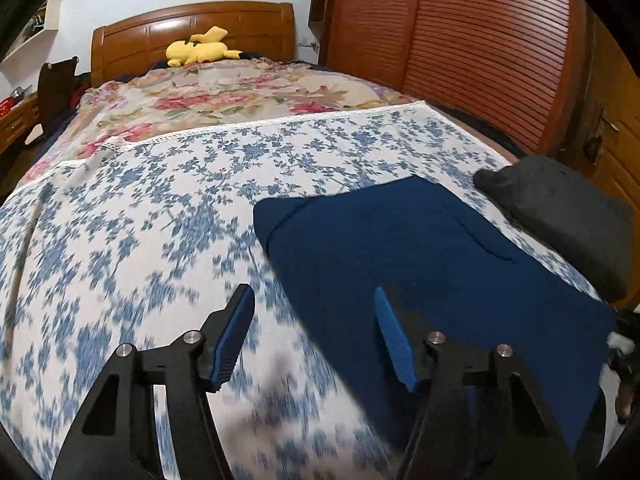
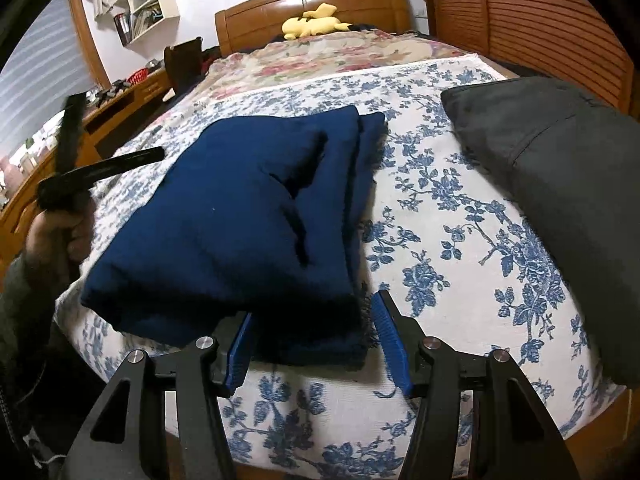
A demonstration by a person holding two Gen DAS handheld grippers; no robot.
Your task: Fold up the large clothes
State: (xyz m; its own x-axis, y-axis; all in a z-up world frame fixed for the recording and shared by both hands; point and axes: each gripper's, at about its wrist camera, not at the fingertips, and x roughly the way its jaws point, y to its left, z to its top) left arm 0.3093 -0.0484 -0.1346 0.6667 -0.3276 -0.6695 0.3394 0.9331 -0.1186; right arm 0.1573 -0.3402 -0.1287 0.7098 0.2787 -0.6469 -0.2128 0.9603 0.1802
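A folded dark blue garment (image 2: 240, 216) lies on the blue-flowered bed cover (image 2: 440, 240); it also shows in the left wrist view (image 1: 420, 264). My right gripper (image 2: 316, 340) is open, its jaws either side of the garment's near right corner. My left gripper (image 1: 316, 332) is open and empty above the cover, at the garment's left edge. It also shows in the right wrist view (image 2: 96, 148), held in a hand left of the garment.
A folded dark grey garment (image 2: 560, 200) lies at the bed's right side, also in the left wrist view (image 1: 560, 208). A yellow plush toy (image 1: 200, 46) sits by the headboard. A wooden wardrobe (image 1: 460, 40) stands right, a desk (image 2: 120, 96) left.
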